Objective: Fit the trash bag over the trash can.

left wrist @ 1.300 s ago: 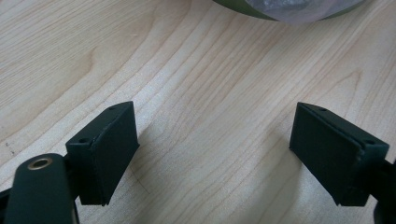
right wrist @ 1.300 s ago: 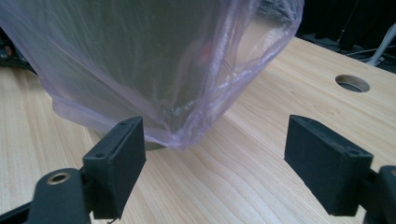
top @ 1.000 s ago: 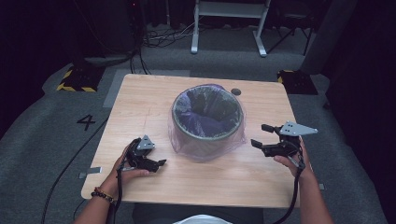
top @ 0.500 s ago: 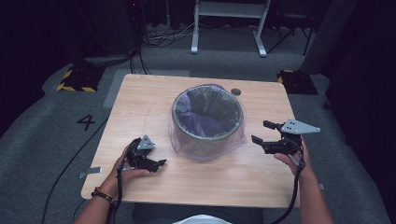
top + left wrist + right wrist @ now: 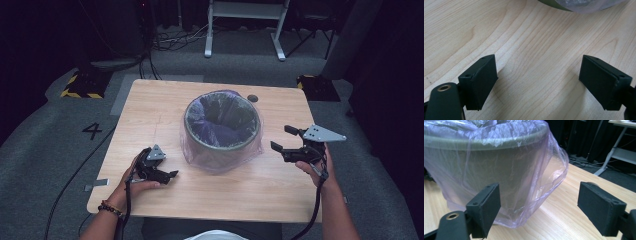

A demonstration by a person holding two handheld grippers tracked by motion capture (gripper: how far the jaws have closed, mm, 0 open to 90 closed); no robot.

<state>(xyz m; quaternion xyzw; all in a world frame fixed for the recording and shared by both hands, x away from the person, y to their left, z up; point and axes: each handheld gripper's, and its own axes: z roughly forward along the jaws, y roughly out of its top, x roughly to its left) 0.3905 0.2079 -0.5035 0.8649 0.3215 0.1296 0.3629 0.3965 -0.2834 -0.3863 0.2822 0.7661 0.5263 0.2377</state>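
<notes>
A round grey bin lined with a thin purple plastic bag stands in the middle of the wooden table. The bag drapes over the rim and down the outside to the tabletop. My left gripper rests low on the table to the bin's left, open, with bare wood between its jaws. My right gripper hovers to the bin's right, open and holding nothing. In the right gripper view the bag-covered bin wall fills the left side, close ahead of the gripper.
A small dark disc lies on the table behind the bin. Beyond the table stand a white metal frame, cables and a yellow-black striped block on grey carpet. A "4" is marked on the floor at left.
The right gripper has drifted slightly to the right and away from the bin. The left gripper has stayed put.
</notes>
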